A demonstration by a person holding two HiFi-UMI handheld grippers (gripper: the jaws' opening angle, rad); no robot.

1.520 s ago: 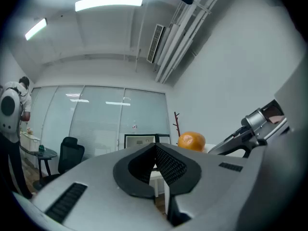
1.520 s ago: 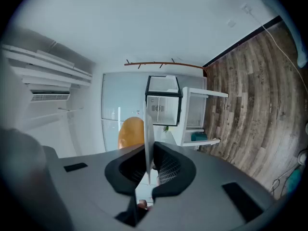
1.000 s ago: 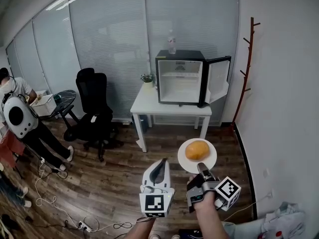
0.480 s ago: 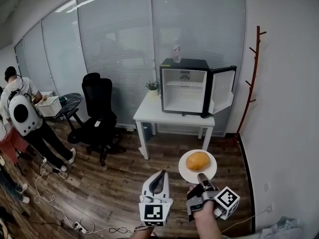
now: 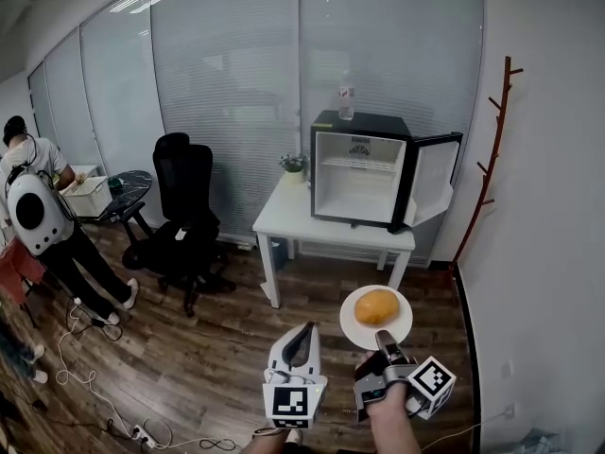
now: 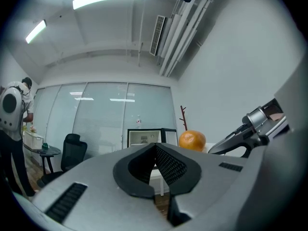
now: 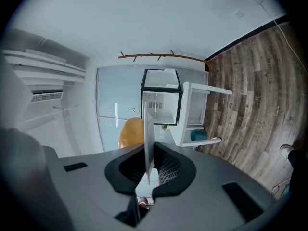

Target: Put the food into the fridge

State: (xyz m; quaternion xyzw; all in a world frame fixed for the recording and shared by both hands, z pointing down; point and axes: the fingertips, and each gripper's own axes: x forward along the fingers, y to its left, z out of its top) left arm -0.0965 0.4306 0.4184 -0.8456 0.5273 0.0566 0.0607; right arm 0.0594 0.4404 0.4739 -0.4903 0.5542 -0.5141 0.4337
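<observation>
Food (image 5: pixel 376 306), a round orange lump, sits in the middle of a white plate (image 5: pixel 398 333), and the plate is up in the air, well short of the fridge (image 5: pixel 364 173). The right gripper (image 5: pixel 382 337) has it: jaws clenched on the near rim, which the right gripper view shows edge-on as a thin blade between the pads. Beside it, the left gripper (image 5: pixel 306 329) carries nothing, its jaws pressed together on themselves.

Across the room the small black fridge stands on a white surface (image 5: pixel 284 218) against the wall, its door (image 5: pixel 435 180) swung wide to the right and the pale interior with one shelf on show. A clear bottle (image 5: pixel 347 102) stands on the fridge's top, and a little potted plant (image 5: pixel 295 165) sits on the surface just to its left.

Dark wood floor (image 5: pixel 208 348) stretches between the person and the surface. A black office chair (image 5: pixel 184 201) is parked to the left, a frosted glass wall (image 5: pixel 236 83) runs behind, and a bare red-brown coat stand (image 5: pixel 492 159) leans in the right corner. At far left another person (image 5: pixel 43 225) bends over a small round table (image 5: pixel 125 185), with cables (image 5: pixel 90 386) trailing on the floor.
</observation>
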